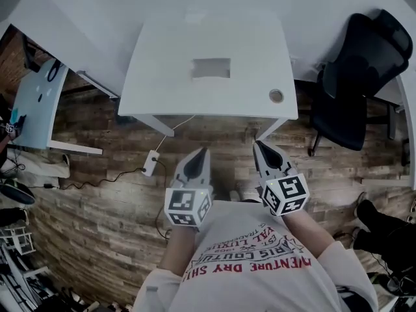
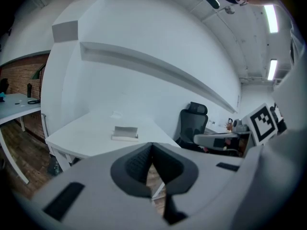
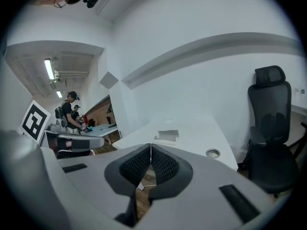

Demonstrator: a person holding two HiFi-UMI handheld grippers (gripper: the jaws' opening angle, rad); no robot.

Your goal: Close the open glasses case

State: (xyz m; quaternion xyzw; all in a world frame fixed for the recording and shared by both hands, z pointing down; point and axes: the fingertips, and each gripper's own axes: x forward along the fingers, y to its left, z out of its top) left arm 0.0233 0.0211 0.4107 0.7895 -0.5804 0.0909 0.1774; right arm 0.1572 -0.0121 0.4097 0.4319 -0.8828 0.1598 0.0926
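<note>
The left gripper [image 1: 202, 152] is held with its jaws pressed together and nothing between them, above the wooden plank floor [image 1: 104, 194]. The right gripper [image 1: 259, 145] is likewise closed and empty, just beside it. The open pale grey rectangular glasses case [image 1: 210, 68] is seen lying mid-top on the white table [image 1: 156, 83], well apart from both grippers

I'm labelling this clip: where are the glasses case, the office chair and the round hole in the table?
glasses case [image 1: 210, 68], head view, its middle.
office chair [image 3: 269, 114], right gripper view, its backrest.
round hole [image 1: 276, 96], head view, its middle.
</note>
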